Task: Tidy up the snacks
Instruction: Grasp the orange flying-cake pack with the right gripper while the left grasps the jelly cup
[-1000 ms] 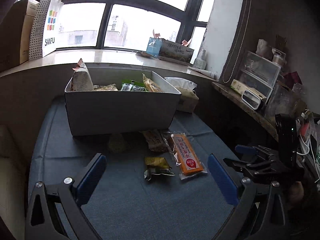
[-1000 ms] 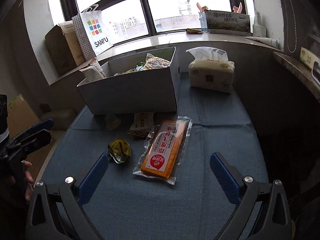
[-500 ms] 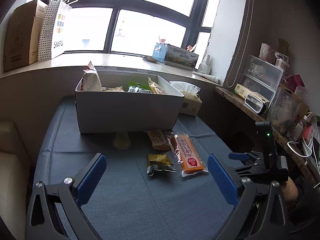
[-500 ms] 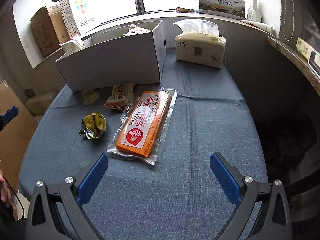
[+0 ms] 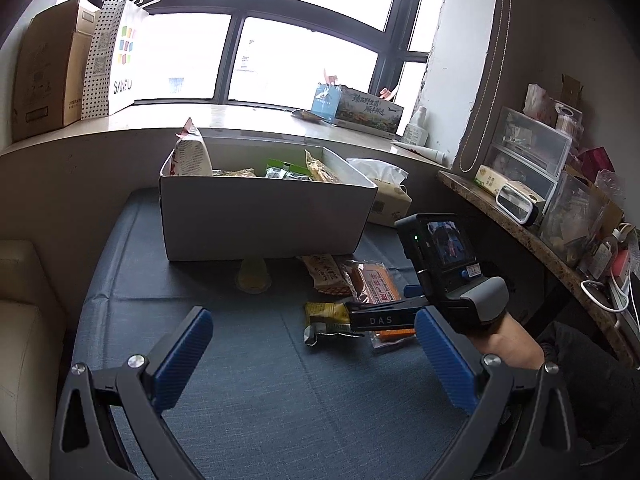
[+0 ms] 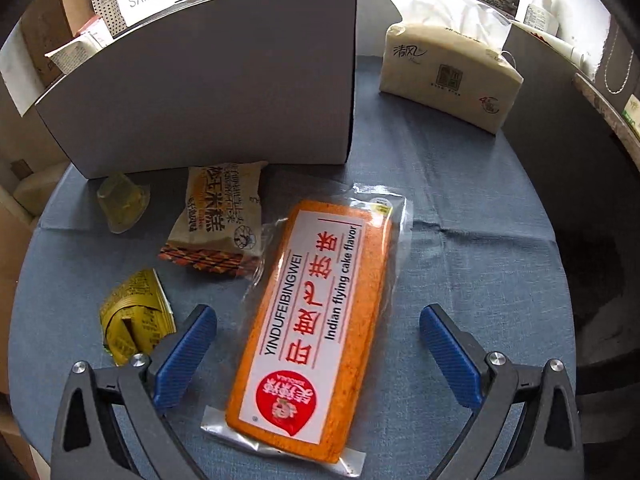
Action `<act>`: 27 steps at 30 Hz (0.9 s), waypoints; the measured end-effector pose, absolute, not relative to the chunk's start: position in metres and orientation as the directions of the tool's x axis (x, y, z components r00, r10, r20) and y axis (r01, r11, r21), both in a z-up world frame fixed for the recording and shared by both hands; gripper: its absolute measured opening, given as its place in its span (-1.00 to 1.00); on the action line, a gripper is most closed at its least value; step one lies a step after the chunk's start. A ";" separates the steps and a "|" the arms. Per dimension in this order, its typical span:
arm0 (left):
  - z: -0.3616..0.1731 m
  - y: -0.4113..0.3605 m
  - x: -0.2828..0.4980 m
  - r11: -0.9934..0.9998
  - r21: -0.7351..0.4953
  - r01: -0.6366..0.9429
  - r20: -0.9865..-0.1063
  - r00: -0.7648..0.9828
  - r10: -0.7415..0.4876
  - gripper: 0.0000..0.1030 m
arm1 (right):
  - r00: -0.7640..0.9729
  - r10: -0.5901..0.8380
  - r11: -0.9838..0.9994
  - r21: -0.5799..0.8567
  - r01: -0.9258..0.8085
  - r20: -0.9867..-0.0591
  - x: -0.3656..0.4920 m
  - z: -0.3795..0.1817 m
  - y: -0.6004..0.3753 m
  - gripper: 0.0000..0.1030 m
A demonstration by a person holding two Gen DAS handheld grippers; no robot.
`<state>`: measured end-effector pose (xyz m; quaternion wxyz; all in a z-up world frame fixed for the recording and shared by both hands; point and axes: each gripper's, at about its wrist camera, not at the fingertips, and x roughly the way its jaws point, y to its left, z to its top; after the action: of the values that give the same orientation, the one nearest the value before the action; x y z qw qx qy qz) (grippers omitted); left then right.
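We hold the right gripper (image 6: 318, 346) wide open over the orange cake packet (image 6: 312, 320), which lies flat on the blue tablecloth (image 6: 460, 208) before the white box (image 6: 208, 92). Our left gripper (image 5: 314, 354) is open too and holds nothing.

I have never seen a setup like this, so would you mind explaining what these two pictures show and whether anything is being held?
There is no robot here: a person holds a two-finger tool in each hand, and each carries a wide-angle camera looking along its blue fingers.

The left camera shows the left hand-held gripper open over a blue table, with the other tool entering from the right.

The right camera shows the right hand-held gripper open, straddling an orange cake pack without gripping it.

Also on the table: a yellow wrapper, a beige snack, a jelly cup, a tissue pack, and a white box with snacks inside. Nothing is held.
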<state>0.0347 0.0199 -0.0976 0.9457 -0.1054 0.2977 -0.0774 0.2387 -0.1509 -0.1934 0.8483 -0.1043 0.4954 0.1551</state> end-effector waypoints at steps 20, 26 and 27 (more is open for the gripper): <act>-0.142 0.039 0.139 0.982 -0.189 0.005 -0.704 0.697 -0.139 1.00 | 0.475 0.417 0.851 0.150 -0.502 -0.775 0.184 -0.141 -0.203 0.16; -0.169 0.041 0.201 0.982 -0.177 -0.065 -0.775 0.624 -0.098 0.99 | 0.534 0.445 0.852 0.157 -0.499 -0.719 0.158 -0.108 -0.246 0.16; -0.174 0.040 0.208 0.984 -0.166 -0.068 -0.787 0.611 -0.091 0.99 | 0.542 0.443 0.856 0.158 -0.492 -0.714 0.157 -0.106 -0.249 0.16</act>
<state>0.2080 0.0399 -0.1737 0.8929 -0.0899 0.4411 -0.0063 0.1571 -0.2491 -0.1057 0.8774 -0.0307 0.3976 0.2666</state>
